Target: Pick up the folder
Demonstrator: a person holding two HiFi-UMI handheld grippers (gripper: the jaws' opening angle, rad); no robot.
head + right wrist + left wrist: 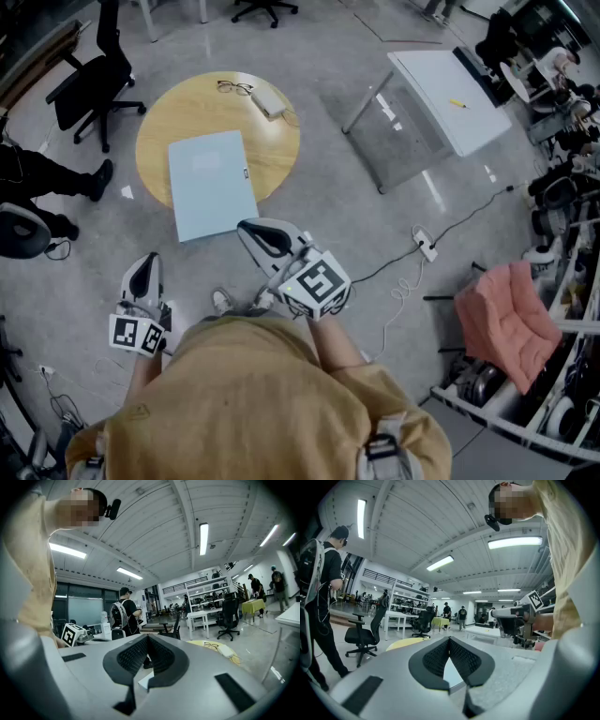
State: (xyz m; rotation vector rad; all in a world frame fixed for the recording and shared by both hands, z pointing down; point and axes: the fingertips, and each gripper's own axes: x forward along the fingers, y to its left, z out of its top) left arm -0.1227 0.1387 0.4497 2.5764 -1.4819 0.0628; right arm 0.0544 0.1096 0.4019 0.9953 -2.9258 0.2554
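A light blue folder [210, 183] lies flat on a round wooden table [272, 150], its near end hanging over the table's edge. My right gripper [247, 229] is held level with its tips just short of the folder's near right corner, jaws shut and empty. My left gripper [144, 269] hangs lower left, off the table, also shut with nothing in it. In the left gripper view the pads [461, 656] meet, with a strip of the folder [451, 676] showing below them. In the right gripper view a corner of the folder [144, 684] shows beneath the shut pads [132, 654].
Glasses [234, 88] and a small white box [269, 101] lie at the table's far side. A black office chair [94, 80] stands at left, a person's legs [47, 178] beside it. A white desk [448, 86], a floor cable [427, 248] and a pink-draped seat [506, 314] lie to the right.
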